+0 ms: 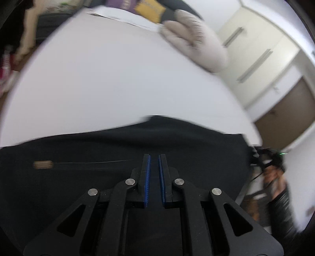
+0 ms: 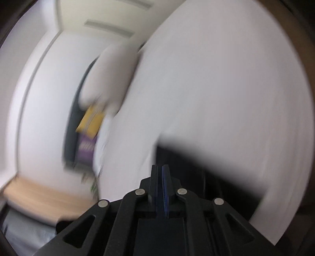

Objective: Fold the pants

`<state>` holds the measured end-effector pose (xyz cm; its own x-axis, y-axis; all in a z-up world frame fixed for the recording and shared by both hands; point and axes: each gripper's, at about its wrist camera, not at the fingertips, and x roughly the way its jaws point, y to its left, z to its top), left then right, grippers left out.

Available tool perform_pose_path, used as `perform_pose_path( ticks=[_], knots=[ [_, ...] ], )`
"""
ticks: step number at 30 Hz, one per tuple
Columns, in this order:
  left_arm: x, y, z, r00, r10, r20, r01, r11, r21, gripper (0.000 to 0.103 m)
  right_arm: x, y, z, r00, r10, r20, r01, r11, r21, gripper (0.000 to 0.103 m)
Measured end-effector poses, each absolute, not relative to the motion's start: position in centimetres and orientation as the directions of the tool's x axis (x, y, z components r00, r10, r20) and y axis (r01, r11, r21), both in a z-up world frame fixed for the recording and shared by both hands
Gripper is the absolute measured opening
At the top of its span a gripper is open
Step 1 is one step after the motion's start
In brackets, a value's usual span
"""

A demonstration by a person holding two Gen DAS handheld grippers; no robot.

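Black pants (image 1: 122, 157) lie flat across the near part of the white round table (image 1: 110, 78), with a small tan label (image 1: 42, 164) on the left. My left gripper (image 1: 154, 157) hovers low over the cloth, its blue pads (image 1: 147, 177) nearly together and nothing visibly pinched. At the table's right edge a person's hand (image 1: 275, 177) holds a dark device, blurred. In the right wrist view the pants (image 2: 206, 167) are a dark smear on the table (image 2: 226, 88). My right gripper (image 2: 160, 166) is shut above their edge, with nothing seen between the pads.
A pale beige plush thing (image 1: 195, 39) lies at the table's far edge, beside a yellow and purple item (image 1: 149, 8). White cupboards with long handles (image 1: 256, 61) stand to the right. The right wrist view shows the plush thing (image 2: 114, 74) and wooden floor (image 2: 39, 193), heavily blurred.
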<state>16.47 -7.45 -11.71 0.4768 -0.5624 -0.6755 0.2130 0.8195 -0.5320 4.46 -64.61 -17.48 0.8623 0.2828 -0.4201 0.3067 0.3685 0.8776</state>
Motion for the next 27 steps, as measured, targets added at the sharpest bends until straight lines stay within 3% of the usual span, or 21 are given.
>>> perform_pose_path(
  ticks=[2,5,7,10,12,15,23,24,25,27],
  knots=[
    [17.6,-11.8,-12.4,0.396,-0.670,-0.628,0.258,0.737,-0.624,0.008,5.1,-58.7,-18.3,0.808,0.430,-0.402,0.241,0.380,0.893,0.008],
    [18.6,-16.4,-14.9,0.297,-0.721,-0.626,0.268,0.692,-0.671,0.008,7.4,-48.6,-20.4,0.699,0.585,-0.412,0.199,0.394,0.897,0.011],
    [18.5,-17.6,-17.1,0.250,-0.685,-0.684,0.237,0.728,-0.643,0.008,8.7,-45.1,-21.9,0.636,0.615,-0.466,0.218,0.435,0.873,0.009],
    [17.5,-15.4,-18.4,0.258,-0.700,-0.666,0.209,0.713,-0.669,0.008,8.5,-46.3,-22.3,0.657,0.612,-0.439,0.199,0.421,0.885,0.007],
    [17.0,-13.7,-18.6,0.279,-0.697,-0.660,0.182,0.713,-0.677,0.008,7.8,-49.2,-22.2,0.699,0.556,-0.451,0.232,0.420,0.877,0.000],
    [16.1,-12.0,-18.5,0.305,-0.691,-0.655,0.165,0.716,-0.679,0.008,7.0,-53.4,-22.7,0.760,0.474,-0.444,0.281,0.376,0.883,0.000],
    [13.5,-7.9,-18.2,0.354,-0.674,-0.649,0.130,0.722,-0.680,0.008,-0.8,-66.9,-20.8,0.848,0.091,-0.522,0.461,0.358,0.812,0.002],
    [13.0,-7.5,-17.8,0.362,-0.664,-0.654,0.133,0.732,-0.669,0.008,-2.2,-68.1,-20.0,0.849,0.053,-0.525,0.474,0.360,0.803,0.015],
    [12.6,-7.4,-17.2,0.375,-0.651,-0.660,0.137,0.743,-0.655,0.008,-3.8,-68.8,-19.2,0.850,0.012,-0.527,0.487,0.365,0.794,0.045],
    [12.3,-7.1,-15.8,0.413,-0.634,-0.654,0.142,0.754,-0.642,0.008,-5.7,-69.1,-17.6,0.869,-0.024,-0.494,0.468,0.364,0.806,0.063]
  ],
)
